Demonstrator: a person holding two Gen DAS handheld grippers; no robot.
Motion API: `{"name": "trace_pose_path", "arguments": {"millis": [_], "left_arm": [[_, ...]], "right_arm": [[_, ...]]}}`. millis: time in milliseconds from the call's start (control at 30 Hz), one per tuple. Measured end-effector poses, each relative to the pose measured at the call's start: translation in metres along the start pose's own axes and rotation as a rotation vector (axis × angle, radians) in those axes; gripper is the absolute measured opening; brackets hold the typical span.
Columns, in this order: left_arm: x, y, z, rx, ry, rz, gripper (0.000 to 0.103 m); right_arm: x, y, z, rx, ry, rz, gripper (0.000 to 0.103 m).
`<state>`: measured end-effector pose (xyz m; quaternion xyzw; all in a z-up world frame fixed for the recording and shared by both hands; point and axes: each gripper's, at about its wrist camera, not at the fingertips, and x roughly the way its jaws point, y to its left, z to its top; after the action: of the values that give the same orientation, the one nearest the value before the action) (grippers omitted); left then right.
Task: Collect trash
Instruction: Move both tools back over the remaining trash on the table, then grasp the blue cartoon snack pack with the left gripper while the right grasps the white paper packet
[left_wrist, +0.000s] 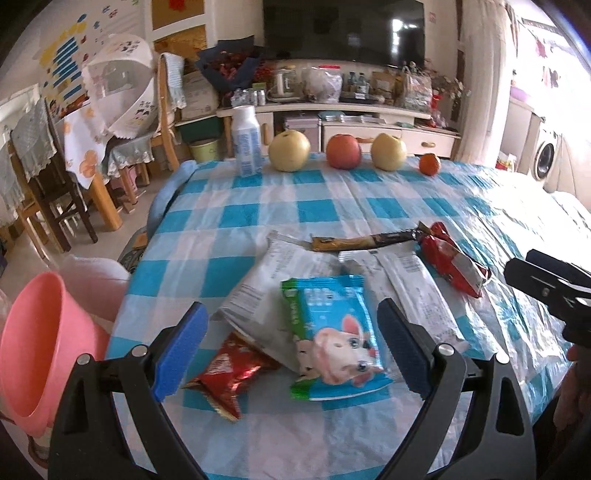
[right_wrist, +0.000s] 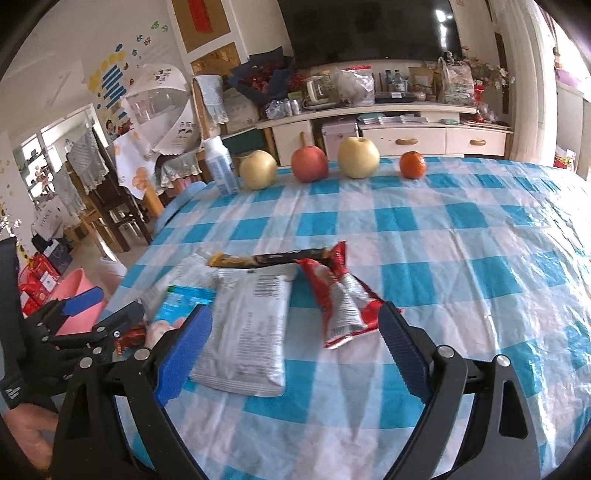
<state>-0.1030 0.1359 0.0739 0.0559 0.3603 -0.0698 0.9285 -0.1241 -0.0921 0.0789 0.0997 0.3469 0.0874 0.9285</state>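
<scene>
Several empty snack wrappers lie on the blue-checked tablecloth (left_wrist: 258, 206). My left gripper (left_wrist: 291, 332) stands open just above a blue wrapper with a cartoon animal (left_wrist: 332, 332), with a small red wrapper (left_wrist: 229, 376) and a large white bag (left_wrist: 273, 280) close by. A brown stick wrapper (left_wrist: 362, 240) and a red-silver wrapper (left_wrist: 450, 262) lie farther off. My right gripper (right_wrist: 295, 332) is open over the white-grey bag (right_wrist: 251, 325), with the red-silver wrapper (right_wrist: 343, 302) near its right finger. The left gripper (right_wrist: 99, 314) shows at the left edge of the right wrist view.
A pink bin (left_wrist: 37, 347) stands beside the table's left edge. Along the far edge stand a white bottle (left_wrist: 245, 140), two yellow pears (left_wrist: 288, 151), a red apple (left_wrist: 343, 151) and a tangerine (left_wrist: 429, 163). Chairs and a TV cabinet stand beyond.
</scene>
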Motion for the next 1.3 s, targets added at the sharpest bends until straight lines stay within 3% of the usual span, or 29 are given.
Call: {"name": "trace_pose_path", "arguments": {"millis": [300, 633, 767, 1033, 1300], "left_arm": [[0.008, -0.028, -0.003, 0.073, 0.018, -0.011, 0.093], [0.015, -0.03, -0.004, 0.11, 0.033, -0.027, 0.093], [0.019, -0.017, -0.004, 0.089, 0.055, -0.042, 0.093], [0.031, 0.01, -0.001, -0.06, 0.102, -0.141, 0.093], [0.053, -0.007, -0.002, -0.034, 0.164, -0.15, 0.093]], "right_arm": [[0.01, -0.018, -0.003, -0.027, 0.003, -0.057, 0.09], [0.023, -0.041, 0.007, -0.002, 0.08, -0.033, 0.09], [0.029, -0.061, 0.015, 0.02, 0.126, -0.022, 0.09], [0.046, -0.082, 0.02, 0.08, 0.2, 0.033, 0.09], [0.064, -0.063, 0.017, 0.011, 0.251, 0.038, 0.09]]}}
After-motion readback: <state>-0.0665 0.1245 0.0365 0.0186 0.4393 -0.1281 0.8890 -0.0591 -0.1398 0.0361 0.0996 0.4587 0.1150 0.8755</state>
